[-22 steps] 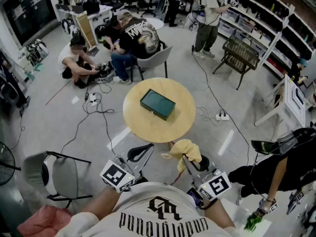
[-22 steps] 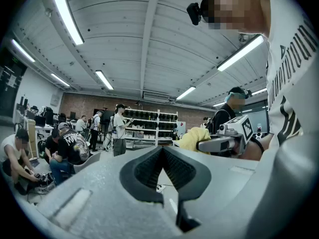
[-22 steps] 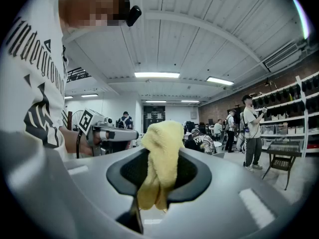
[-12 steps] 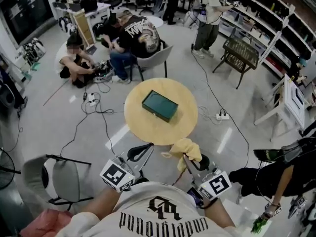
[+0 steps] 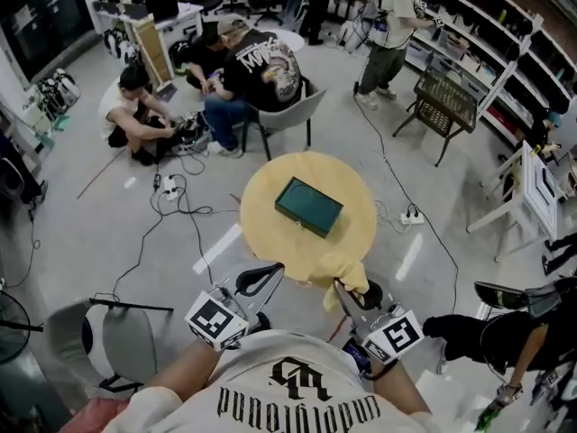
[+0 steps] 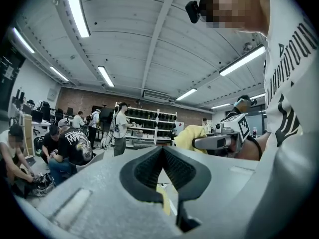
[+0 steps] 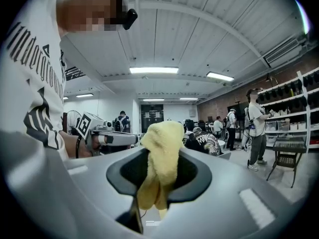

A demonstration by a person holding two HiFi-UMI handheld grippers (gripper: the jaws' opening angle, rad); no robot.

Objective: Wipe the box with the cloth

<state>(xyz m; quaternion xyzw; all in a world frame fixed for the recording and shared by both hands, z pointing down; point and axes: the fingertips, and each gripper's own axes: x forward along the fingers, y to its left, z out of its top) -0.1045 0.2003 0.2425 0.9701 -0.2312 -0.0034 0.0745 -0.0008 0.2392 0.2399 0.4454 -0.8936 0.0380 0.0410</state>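
Near the table (image 5: 270,233) edge, the right gripper (image 5: 345,287) clamps the cloth (image 5: 341,267) while the left gripper (image 5: 273,270) is closed on nothing, so the unbraced box (image 5: 308,207) may slide under wiping.

My right claw (image 7: 158,176) has its jaws pinched on the yellow cloth (image 7: 162,146), which bunches up above them at the centre, with a little hanging below. At 9 o'clock my left claw (image 7: 130,139) points inward, its marker cube nearest my printed shirt (image 7: 35,83). At 3 o'clock a standing person (image 7: 256,133) faces the shelves (image 7: 304,108), with a dark chair (image 7: 286,151) just beside. A ceiling light (image 7: 153,70) glows at 12 o'clock.
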